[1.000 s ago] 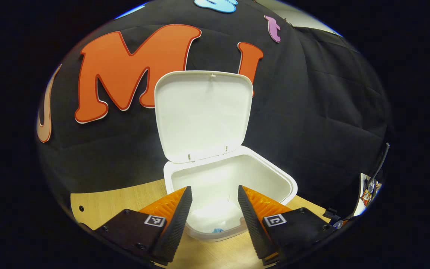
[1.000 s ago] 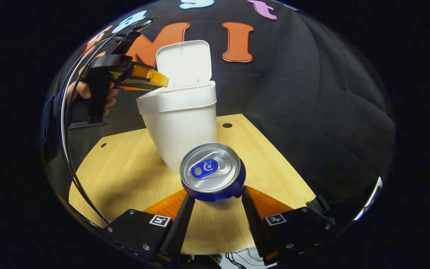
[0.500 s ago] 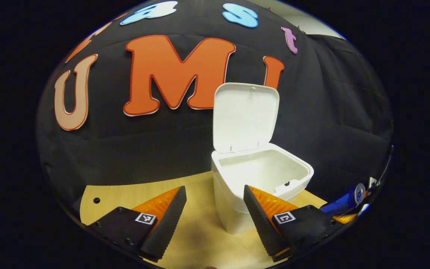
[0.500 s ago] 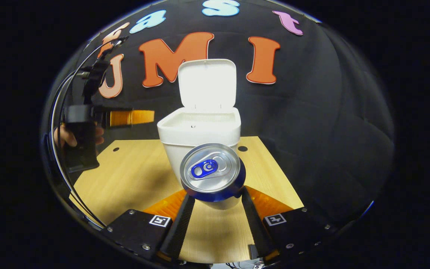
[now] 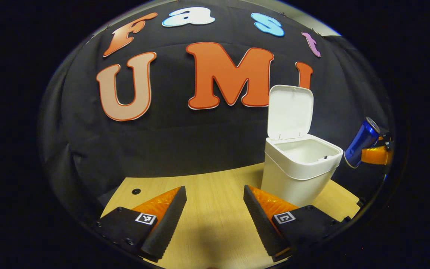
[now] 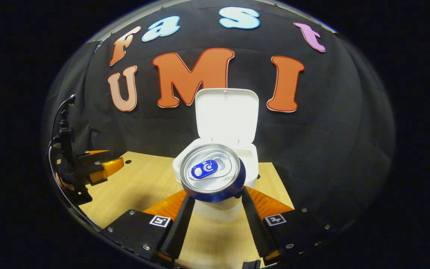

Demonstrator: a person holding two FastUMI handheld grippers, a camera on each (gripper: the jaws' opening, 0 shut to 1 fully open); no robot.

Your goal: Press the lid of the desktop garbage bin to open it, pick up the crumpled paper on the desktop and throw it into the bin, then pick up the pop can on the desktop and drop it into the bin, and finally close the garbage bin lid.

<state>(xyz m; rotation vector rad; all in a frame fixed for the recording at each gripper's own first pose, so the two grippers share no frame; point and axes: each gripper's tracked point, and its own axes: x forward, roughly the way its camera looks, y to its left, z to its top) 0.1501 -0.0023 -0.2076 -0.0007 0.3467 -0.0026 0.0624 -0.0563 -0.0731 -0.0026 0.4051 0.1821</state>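
The bench (image 5: 207, 224) of pale wood carried a white bin (image 5: 297, 164) near its far edge, standing upright against the black cloth wall. The lid (image 5: 289, 112) stood raised almost vertical on its rear hinge, leaving the mouth fully open. The left gripper (image 5: 213, 220) hung low over bare bench, off to the bin's side, its fingers spread wide and holding nothing. The right gripper (image 6: 215, 220) held the pop can (image 6: 213, 173) pinched between both fingers, lifted clear of the bench on the near side of the bin and short of its rim, the can's top facing the camera. To do the drop well, the can probably needed carrying on until it sat squarely over the mouth, clear of the upright lid, and the fingers should part only then, so it fell inside rather than striking the rim
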